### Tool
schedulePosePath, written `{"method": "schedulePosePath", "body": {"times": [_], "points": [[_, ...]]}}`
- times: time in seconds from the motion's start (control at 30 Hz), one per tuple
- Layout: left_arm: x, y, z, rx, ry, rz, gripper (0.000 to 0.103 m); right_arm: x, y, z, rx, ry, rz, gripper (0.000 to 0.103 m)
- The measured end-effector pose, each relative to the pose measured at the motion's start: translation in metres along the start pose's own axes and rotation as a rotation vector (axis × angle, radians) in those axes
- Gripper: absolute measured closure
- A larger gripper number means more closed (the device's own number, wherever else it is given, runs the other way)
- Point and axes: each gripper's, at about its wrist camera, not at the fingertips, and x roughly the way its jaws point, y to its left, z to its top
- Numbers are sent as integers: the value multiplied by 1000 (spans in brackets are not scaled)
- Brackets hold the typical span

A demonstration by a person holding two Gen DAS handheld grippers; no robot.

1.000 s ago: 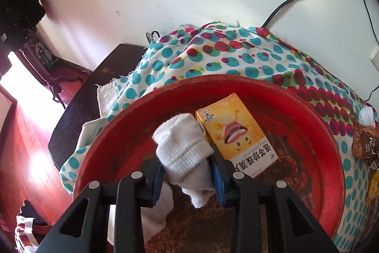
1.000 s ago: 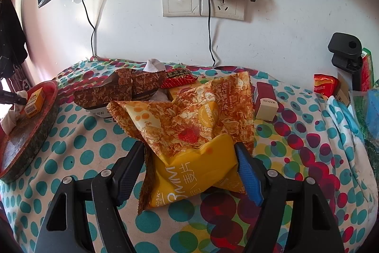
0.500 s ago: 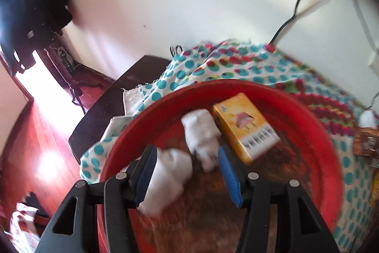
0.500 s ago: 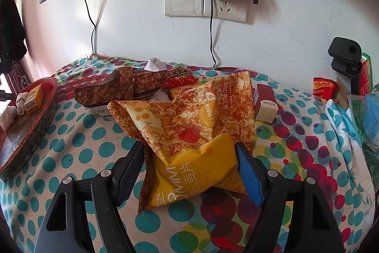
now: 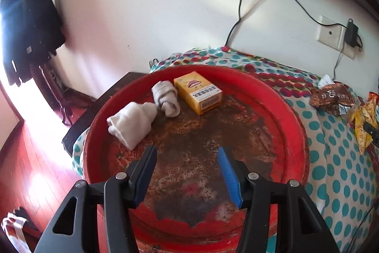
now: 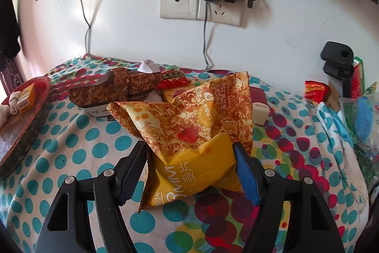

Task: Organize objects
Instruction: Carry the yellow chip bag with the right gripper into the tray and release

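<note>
L claw [image 5: 187, 172] is held spread, empty, over red tray [image 5: 293, 125]; snack bag [image 6: 189, 134] is pinched by R claw [image 6: 189, 170].

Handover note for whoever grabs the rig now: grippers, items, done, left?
Left gripper: open, empty, over the red tray.
Right gripper: jaws astride the yellow snack bag on the dotted cloth; a firm grip cannot be told.
Done: two socks and the orange box lie in the tray.
Left: snack bag, brown packets, red packet, small box.
</note>
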Motion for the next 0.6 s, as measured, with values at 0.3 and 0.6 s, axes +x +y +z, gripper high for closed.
{"method": "schedulePosePath", "body": {"times": [0.3, 0.6], "points": [[5, 11, -2, -7, -3, -9, 48, -22, 3, 3, 39, 28, -19, 33], [-5, 20, 2, -32, -35, -5, 48, -57, 24, 17, 22, 20, 38, 33]]}}
